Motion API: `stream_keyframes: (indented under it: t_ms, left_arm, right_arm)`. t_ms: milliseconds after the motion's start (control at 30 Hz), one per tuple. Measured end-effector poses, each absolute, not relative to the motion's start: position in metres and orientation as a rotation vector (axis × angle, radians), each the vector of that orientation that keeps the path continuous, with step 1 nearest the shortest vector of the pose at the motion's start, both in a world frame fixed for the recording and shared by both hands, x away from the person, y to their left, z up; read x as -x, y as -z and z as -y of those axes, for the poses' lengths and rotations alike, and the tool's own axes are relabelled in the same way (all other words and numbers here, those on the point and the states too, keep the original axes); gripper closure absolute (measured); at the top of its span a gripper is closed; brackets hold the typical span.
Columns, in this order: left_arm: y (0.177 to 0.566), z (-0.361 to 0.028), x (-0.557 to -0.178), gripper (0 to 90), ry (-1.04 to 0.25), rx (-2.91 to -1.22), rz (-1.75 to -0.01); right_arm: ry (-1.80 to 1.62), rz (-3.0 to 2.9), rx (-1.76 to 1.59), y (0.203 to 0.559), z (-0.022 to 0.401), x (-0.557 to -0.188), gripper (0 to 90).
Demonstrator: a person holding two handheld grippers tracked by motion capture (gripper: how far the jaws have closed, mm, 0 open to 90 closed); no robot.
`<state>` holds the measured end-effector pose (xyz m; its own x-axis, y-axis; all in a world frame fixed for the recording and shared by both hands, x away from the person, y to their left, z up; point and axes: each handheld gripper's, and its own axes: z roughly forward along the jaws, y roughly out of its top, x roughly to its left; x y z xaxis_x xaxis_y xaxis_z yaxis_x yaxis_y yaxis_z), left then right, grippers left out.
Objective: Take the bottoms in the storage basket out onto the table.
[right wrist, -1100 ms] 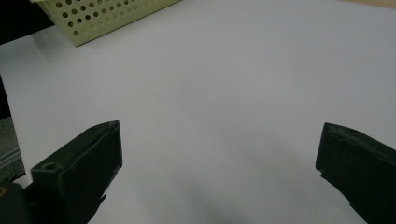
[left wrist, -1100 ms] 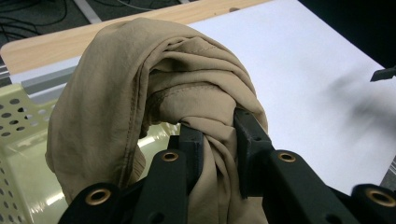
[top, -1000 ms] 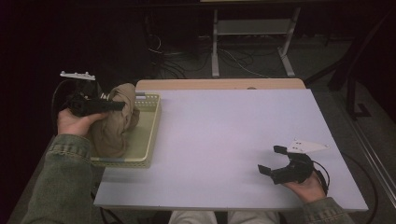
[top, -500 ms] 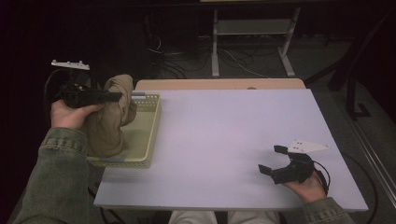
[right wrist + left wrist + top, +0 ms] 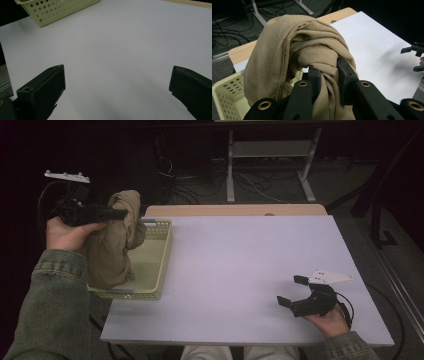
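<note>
Over the table's (image 5: 240, 270) left edge, the raised left claw (image 5: 117, 213) grips tan cloth (image 5: 112, 245).

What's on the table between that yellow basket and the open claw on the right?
Nothing: in the high view the white tabletop lies bare between the yellow basket and the right gripper.

White table top (image 5: 240, 270), metal stand (image 5: 270, 160) and cables (image 5: 250, 182) on floor behind
</note>
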<state>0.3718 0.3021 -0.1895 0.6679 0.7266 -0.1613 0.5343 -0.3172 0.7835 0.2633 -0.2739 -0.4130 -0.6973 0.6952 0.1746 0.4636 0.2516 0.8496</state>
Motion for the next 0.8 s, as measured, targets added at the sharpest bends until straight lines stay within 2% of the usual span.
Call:
stream_keyframes:
  t_ms: [800]
  left_arm:
    - [0.146,-0.287,-0.367,74.1,-0.336,-2.012,-0.913]
  right_arm:
    - [-1.428,-2.281,-1.084,0.412,0.275,-0.262,0.2]
